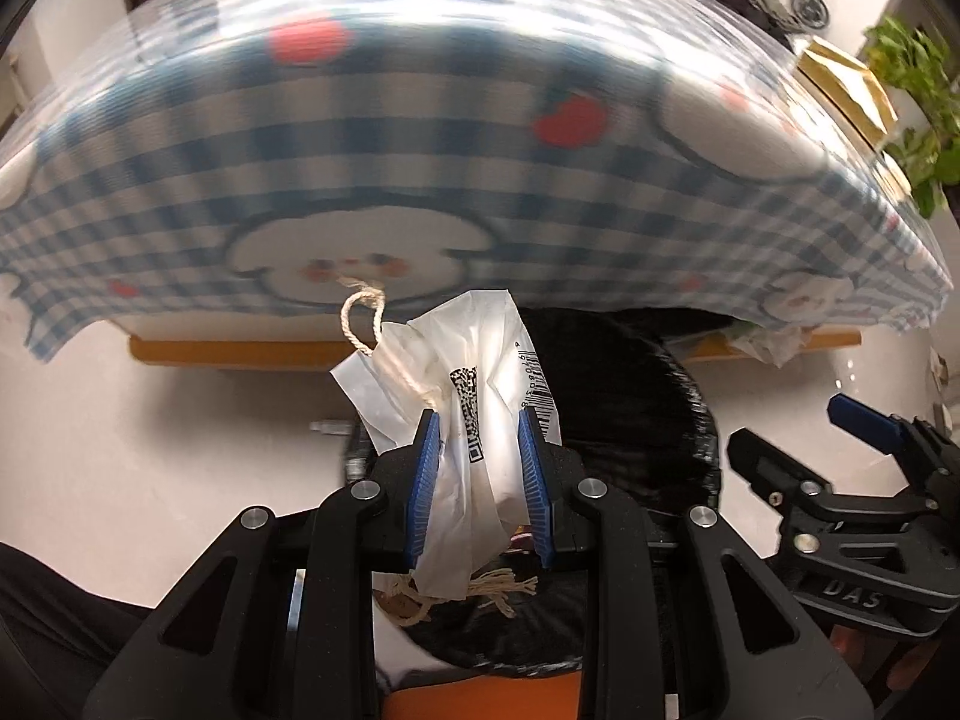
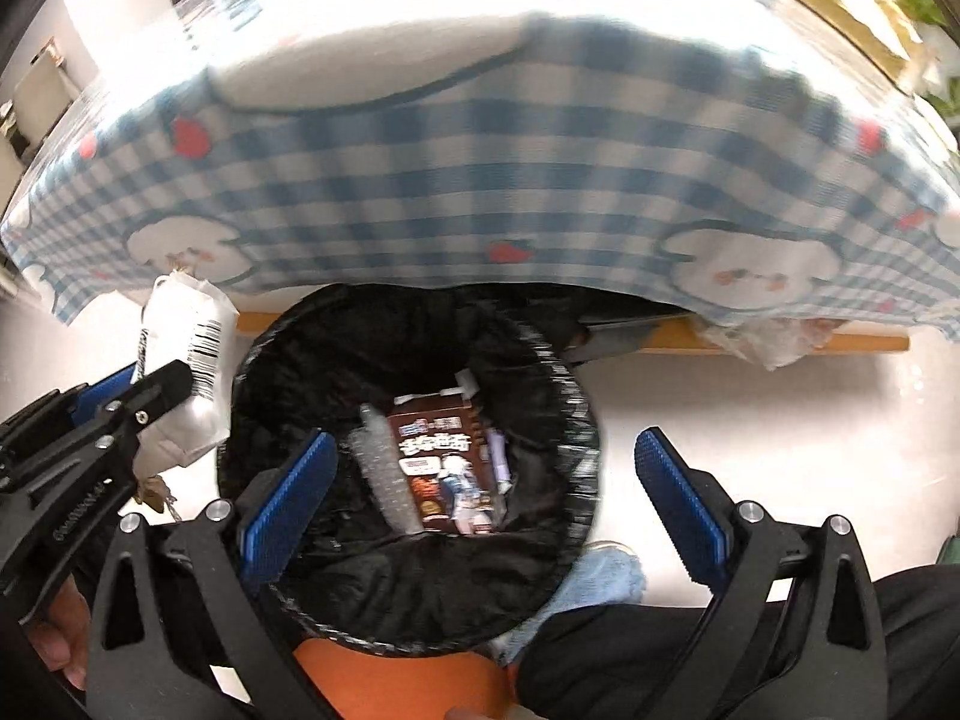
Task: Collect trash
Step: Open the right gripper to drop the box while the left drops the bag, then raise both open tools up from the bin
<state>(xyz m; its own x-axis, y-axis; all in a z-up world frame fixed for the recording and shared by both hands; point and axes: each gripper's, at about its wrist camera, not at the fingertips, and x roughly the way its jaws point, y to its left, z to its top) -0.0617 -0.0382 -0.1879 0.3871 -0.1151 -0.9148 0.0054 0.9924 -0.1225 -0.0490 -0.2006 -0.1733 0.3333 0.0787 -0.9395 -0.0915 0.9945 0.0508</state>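
My left gripper (image 1: 478, 468) is shut on a crumpled white plastic wrapper (image 1: 474, 378) with a barcode and a loop of pale string; the wrapper (image 2: 186, 372) hangs beside the left rim of the bin. The bin (image 2: 558, 372) is round, lined with a black bag, and stands on the pale floor under the table edge. My right gripper (image 2: 483, 480) stands wide open and empty above the bin's mouth. Inside lie a brown drink carton (image 2: 438, 462), a strip of bubble wrap (image 2: 384, 468) and a pen (image 2: 498, 456). The right gripper (image 1: 840, 438) also shows at the right edge of the left wrist view.
A table with a blue-and-white checked cloth (image 1: 420, 138) printed with red fruit and white faces overhangs the bin. A crumpled clear wrapper (image 2: 774, 336) sits under the cloth edge at right. A gold box (image 1: 846, 84) and green leaves (image 1: 918, 78) lie at the far right.
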